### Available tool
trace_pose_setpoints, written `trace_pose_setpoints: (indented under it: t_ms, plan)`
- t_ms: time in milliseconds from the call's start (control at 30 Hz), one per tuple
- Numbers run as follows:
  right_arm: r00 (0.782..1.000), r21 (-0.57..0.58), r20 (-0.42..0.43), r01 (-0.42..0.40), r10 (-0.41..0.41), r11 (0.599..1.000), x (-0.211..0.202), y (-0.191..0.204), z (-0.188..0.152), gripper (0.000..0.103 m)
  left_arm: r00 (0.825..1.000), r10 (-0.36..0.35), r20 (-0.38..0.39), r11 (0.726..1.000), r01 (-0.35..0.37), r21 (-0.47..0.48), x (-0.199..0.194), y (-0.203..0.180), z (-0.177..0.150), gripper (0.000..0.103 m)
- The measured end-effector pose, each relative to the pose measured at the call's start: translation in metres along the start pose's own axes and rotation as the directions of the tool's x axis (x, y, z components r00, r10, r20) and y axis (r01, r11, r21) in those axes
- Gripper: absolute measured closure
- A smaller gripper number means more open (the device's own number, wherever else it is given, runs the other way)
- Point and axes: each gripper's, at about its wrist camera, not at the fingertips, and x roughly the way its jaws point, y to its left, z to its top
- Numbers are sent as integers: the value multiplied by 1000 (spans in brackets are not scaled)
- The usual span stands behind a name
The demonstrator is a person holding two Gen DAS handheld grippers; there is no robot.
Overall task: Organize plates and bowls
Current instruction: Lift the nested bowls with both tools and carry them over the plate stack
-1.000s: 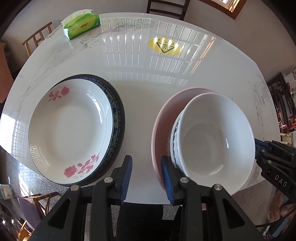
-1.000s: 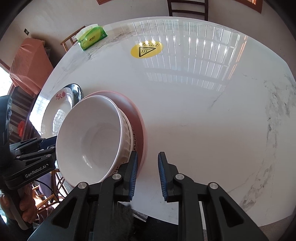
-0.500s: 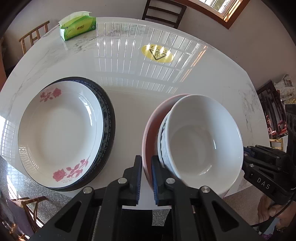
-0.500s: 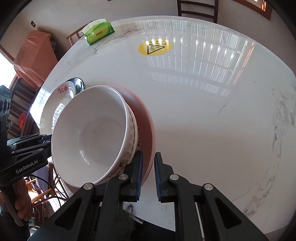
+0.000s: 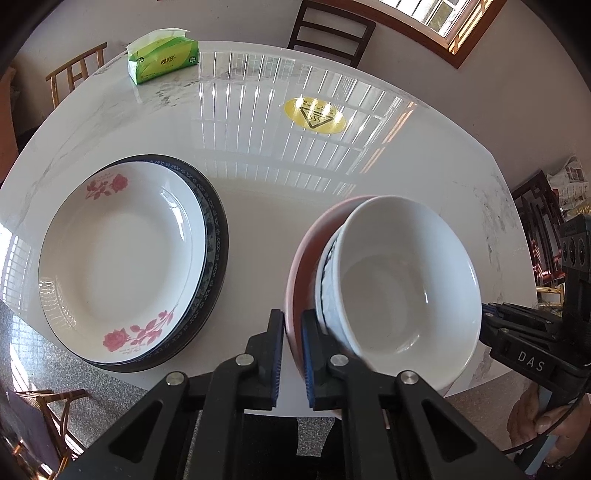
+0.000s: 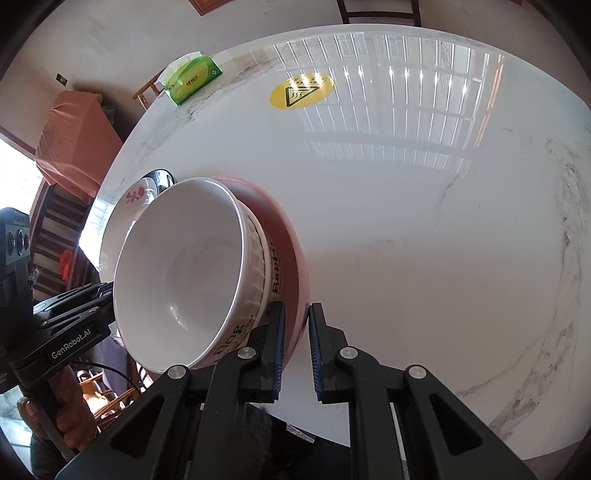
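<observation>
A pink plate [image 5: 300, 266] carries a stack of white bowls [image 5: 402, 280]. My left gripper [image 5: 292, 354] is shut on the plate's left rim and my right gripper [image 6: 295, 347] is shut on its right rim [image 6: 301, 280]. The plate with the bowls [image 6: 184, 266] is held between them above the table's front edge. To the left, a white rose-patterned plate [image 5: 118, 258] lies on a dark blue-rimmed plate [image 5: 218, 236] on the white marble table [image 5: 258, 155]; this plate also shows in the right wrist view [image 6: 129, 206].
A green tissue pack [image 5: 162, 61] lies at the far left of the table, also in the right wrist view [image 6: 192, 79]. A yellow warning sticker [image 5: 314, 115] sits mid-table. Wooden chairs [image 5: 330, 31] stand around the table.
Both grippers closed onto the pink plate's opposite rims. The plate with the bowls now sits higher off the table than before.
</observation>
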Motion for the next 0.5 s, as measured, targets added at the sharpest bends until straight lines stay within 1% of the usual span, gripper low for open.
trace_pose_setpoints:
  t_ms: [267, 500]
  plan:
    - [1000, -9, 22, -13, 13, 1000, -11, 7, 2, 90, 999, 3, 32, 1000, -2, -15, -18, 3, 1, 94]
    - [999, -34, 39, -25, 26, 999, -22, 24, 7, 90, 998, 8, 63, 999, -6, -36, -40, 12, 2, 94]
